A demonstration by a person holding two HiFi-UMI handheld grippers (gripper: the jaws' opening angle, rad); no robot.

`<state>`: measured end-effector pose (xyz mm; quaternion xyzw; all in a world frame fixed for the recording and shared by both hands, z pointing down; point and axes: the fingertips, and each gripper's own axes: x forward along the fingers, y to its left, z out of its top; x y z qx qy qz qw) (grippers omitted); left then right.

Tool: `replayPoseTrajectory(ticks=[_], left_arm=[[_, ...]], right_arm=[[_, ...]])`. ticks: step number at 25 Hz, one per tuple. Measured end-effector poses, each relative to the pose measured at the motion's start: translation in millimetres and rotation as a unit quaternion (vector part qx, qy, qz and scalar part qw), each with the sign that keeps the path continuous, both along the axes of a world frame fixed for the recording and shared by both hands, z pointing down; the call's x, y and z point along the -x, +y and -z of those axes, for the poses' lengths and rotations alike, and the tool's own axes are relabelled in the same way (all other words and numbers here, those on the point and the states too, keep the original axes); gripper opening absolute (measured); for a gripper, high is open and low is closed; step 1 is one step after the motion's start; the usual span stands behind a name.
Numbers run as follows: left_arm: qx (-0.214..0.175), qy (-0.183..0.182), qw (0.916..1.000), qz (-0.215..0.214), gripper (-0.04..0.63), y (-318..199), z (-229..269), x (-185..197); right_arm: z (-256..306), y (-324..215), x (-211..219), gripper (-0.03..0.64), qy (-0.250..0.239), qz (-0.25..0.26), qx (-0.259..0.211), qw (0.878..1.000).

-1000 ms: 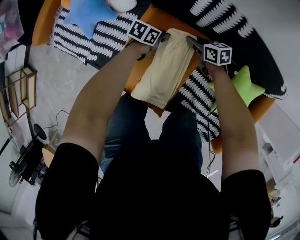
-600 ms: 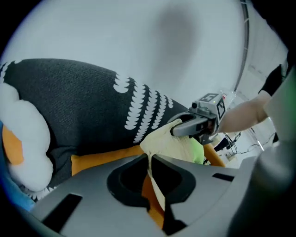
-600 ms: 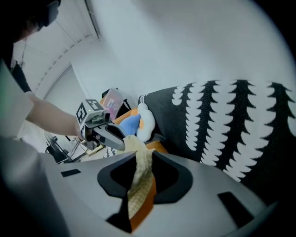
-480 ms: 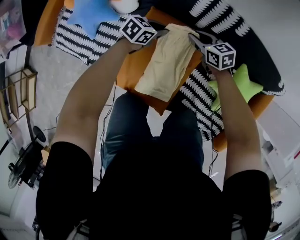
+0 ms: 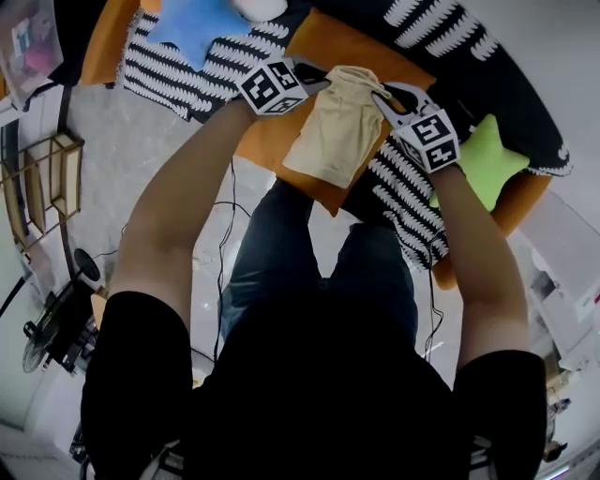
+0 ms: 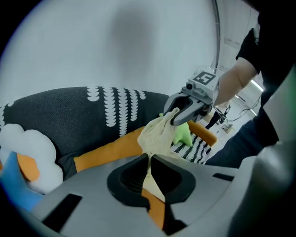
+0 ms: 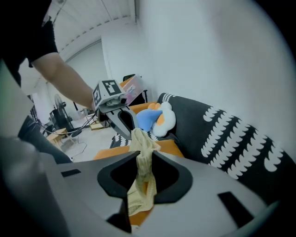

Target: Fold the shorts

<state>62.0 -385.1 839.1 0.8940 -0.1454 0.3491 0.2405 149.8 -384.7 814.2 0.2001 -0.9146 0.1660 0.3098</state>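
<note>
The cream shorts [image 5: 336, 131] hang between the two tools, above the orange seat cushion [image 5: 267, 141] of a dark sofa [image 7: 222, 125] patterned with white scallops; the left tool [image 5: 326, 79] has its jaws pressed nearly together on a thin edge of the cloth at one upper corner, and in the left gripper view the pale fabric runs up out of the pinch toward the other tool; the right tool [image 5: 380, 93] pinches the opposite upper corner, its jaws held a little apart by a thicker, bunched wad of fabric that spills down below them in the right gripper view; the two tools stand near each other, so the top edge of the shorts sags and gathers between them rather than lying taut; from there the garment drapes toward the person's knees in blue jeans [image 5: 281, 253], narrow and already doubled lengthwise; whether its lower hem touches the cushion cannot be told; a green star-shaped pillow [image 5: 492, 161] lies on the sofa beside the right forearm, a blue star-shaped pillow [image 5: 192, 21] lies well off past the left tool, and a black-and-white striped cover [image 5: 173, 70] is spread over the seat on both sides of the orange cushion.
</note>
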Motion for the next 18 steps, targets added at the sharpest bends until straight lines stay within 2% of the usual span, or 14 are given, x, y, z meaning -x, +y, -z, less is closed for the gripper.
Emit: replayPoseTrajectory(ticks=[5,12,18], left_arm=[[-0.006,-0.022,0.9989,-0.04,0.04,48.5,-2.2,8.8],[-0.009,-0.045,0.9974,-0.055,0.04,111.7,-15.3,17.4],[-0.008,-0.078,0.9949,-0.064,0.037,158.9,-37.3,33.4]], right_arm=[[5.7,53.1,12.7,0.081,0.021,0.064,-0.02,0.998],[-1.8,122.5,22.5,0.08,0.038,0.146,-0.041,0.988],[-23.3,176.7,38.3,0.08,0.049,0.208,-0.036,0.976]])
